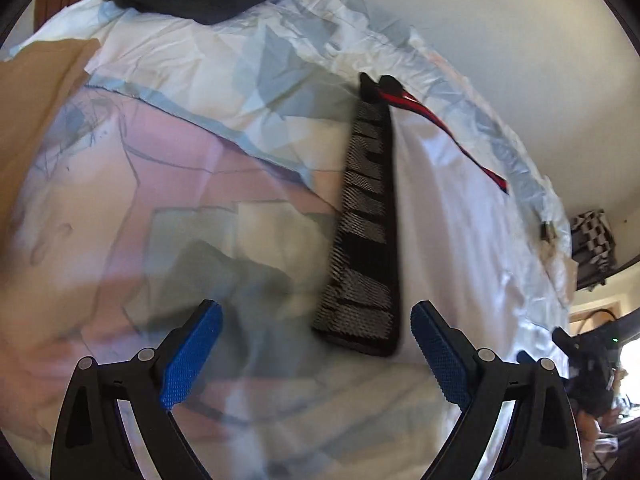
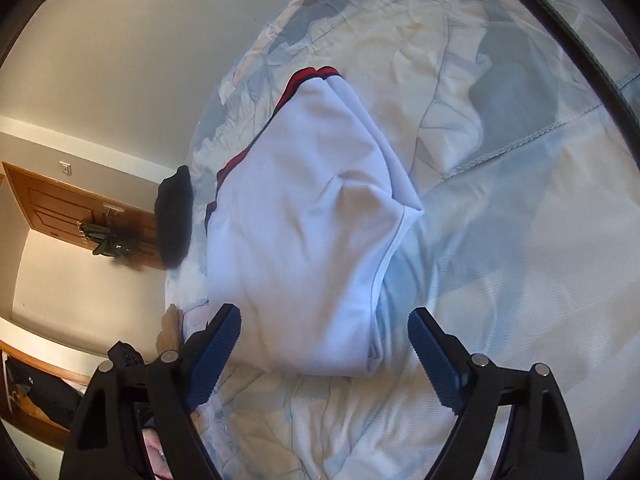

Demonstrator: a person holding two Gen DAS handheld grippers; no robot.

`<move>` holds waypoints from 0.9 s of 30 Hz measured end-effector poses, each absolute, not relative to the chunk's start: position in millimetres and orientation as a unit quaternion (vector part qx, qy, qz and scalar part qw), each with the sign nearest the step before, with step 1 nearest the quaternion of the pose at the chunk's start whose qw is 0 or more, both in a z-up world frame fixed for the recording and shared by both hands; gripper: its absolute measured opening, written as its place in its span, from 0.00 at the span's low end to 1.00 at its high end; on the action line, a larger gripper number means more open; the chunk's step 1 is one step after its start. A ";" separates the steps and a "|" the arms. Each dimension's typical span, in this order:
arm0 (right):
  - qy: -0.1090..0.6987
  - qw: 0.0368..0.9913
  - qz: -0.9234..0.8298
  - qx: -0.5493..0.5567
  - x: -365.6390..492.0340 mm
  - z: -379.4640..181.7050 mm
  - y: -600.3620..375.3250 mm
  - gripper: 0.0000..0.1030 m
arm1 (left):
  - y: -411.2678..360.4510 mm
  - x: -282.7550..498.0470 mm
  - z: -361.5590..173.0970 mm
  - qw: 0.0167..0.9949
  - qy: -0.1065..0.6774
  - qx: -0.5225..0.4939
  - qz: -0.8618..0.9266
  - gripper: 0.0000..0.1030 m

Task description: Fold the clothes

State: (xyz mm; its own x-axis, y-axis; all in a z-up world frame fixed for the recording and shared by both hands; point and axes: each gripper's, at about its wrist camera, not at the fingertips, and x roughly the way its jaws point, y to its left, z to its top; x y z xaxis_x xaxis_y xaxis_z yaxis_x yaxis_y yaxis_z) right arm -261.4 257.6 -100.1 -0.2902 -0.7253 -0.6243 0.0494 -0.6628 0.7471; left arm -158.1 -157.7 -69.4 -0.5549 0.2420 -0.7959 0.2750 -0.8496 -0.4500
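Both tongs, left (image 1: 316, 354) and right (image 2: 324, 356), gape empty above the white garment (image 2: 304, 216) spread on the bed (image 2: 520, 260), seemingly ready for folding.

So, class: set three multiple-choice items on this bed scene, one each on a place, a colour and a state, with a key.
1. Where does the white shirt lie?
A on the bedspread
B on the floor
C on a chair

2. What colour is the shirt's trim?
A green
B red and dark
C yellow

3. How is the right claw?
A shut on the shirt
B open, holding nothing
C shut, empty

Key:
1 A, bedspread shows all round it.
2 B, stripes run along its far edge.
3 B, blue pads stand wide apart.
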 end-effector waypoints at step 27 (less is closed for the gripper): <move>-0.297 0.247 -0.723 0.573 -263.9 -138.9 246.1 0.08 | -143.5 -185.7 -85.0 -0.002 0.280 0.492 -0.825 0.07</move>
